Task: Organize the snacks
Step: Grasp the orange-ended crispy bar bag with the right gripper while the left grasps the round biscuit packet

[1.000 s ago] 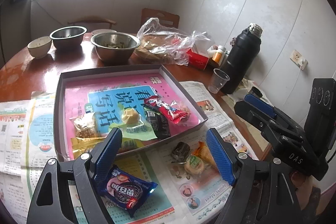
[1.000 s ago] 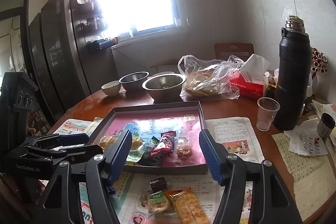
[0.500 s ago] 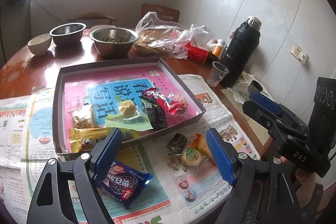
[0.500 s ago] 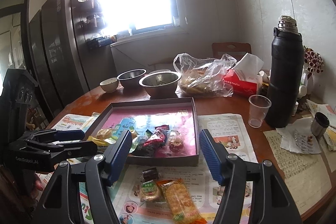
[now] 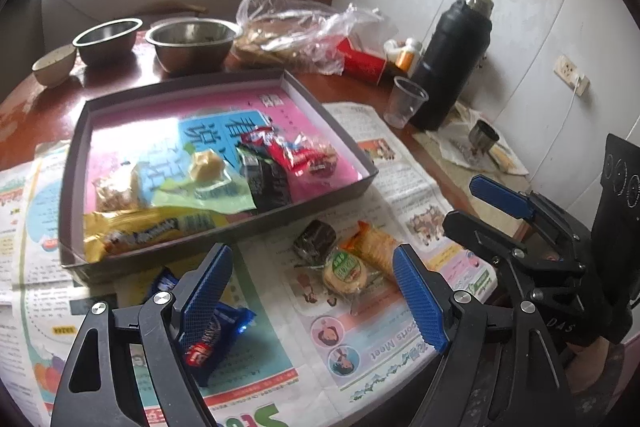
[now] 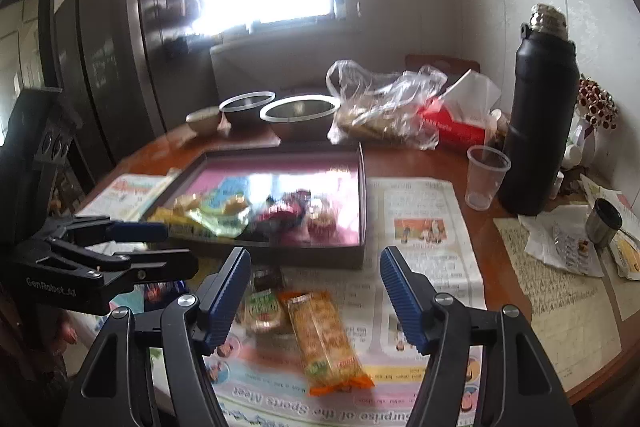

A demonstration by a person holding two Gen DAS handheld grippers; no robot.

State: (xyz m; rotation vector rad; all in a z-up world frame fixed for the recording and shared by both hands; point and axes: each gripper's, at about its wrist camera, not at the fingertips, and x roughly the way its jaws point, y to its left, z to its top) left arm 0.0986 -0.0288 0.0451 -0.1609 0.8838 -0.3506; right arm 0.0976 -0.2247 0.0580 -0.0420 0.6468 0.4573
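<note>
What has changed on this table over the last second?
Both grippers have come down and in toward the loose snacks on the newspaper: the left gripper and the right gripper. Nothing was gripped or let go; both stay open. The orange packet, blue packet and tray have not moved.

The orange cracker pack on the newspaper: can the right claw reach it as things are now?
Probably yes. The cracker pack lies flat in front of the open right claw, nothing on top. Only the round green snack touches its left side.
</note>
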